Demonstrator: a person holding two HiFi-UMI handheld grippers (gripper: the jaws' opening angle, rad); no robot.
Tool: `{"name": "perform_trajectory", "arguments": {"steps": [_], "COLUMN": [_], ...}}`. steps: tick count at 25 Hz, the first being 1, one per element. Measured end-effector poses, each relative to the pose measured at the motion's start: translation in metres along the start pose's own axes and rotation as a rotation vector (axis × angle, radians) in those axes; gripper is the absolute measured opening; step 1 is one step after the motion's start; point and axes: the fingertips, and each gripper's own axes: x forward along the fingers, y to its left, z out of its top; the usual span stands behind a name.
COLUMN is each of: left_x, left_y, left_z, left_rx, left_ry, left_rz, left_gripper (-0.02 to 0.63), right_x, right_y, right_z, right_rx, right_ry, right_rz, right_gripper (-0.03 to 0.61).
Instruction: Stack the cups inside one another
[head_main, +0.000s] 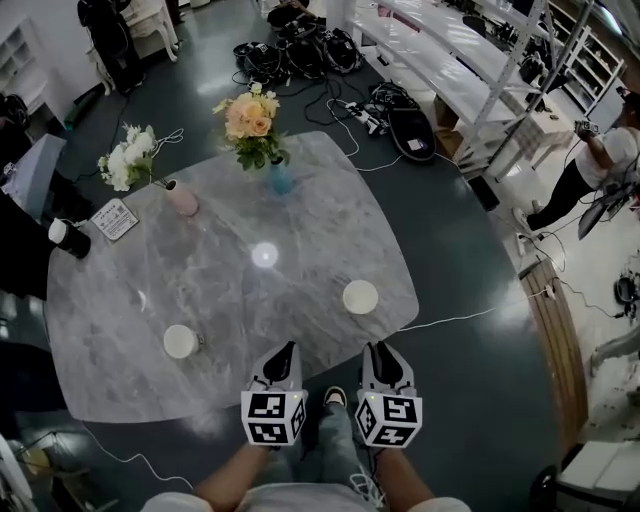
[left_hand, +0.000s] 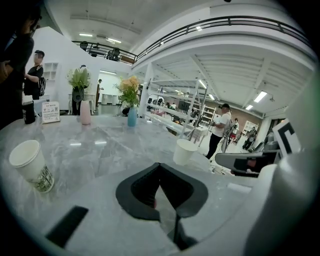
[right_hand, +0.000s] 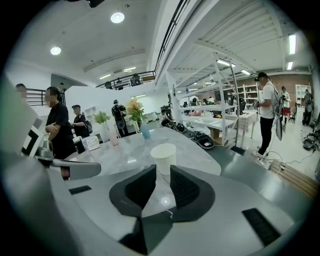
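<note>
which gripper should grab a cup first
Probably the right: the right gripper has a cup straight ahead of its slightly parted jaws; the left gripper is shut, the other cup off to its side.

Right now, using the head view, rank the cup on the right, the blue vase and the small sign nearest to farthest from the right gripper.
1. Cup: just ahead of the right gripper.
2. Blue vase: far side, middle.
3. Small sign: far left corner.

White paper cup with green leaf print (head_main: 180, 341) stands upright, mouth up, on grey marble table (head_main: 250, 310), front left. Plain white paper cup (head_main: 360, 297) stands upright well apart, to its right.
</note>
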Motion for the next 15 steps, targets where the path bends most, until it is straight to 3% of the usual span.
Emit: {"name": "perform_trajectory", "arguments": {"steps": [15], "left_x": [0.023], "left_y": [0.014], "left_z": [-0.010], "left_rx": [0.004], "left_ry": [0.038], "left_rz": [0.020], "left_gripper": [-0.003], "right_x": [0.061], "right_y": [-0.002], "right_z": [-0.006], "right_rx": [-0.044], "right_ry": [0.058], "right_rz": [0.030], "right_gripper": [0.187]}}
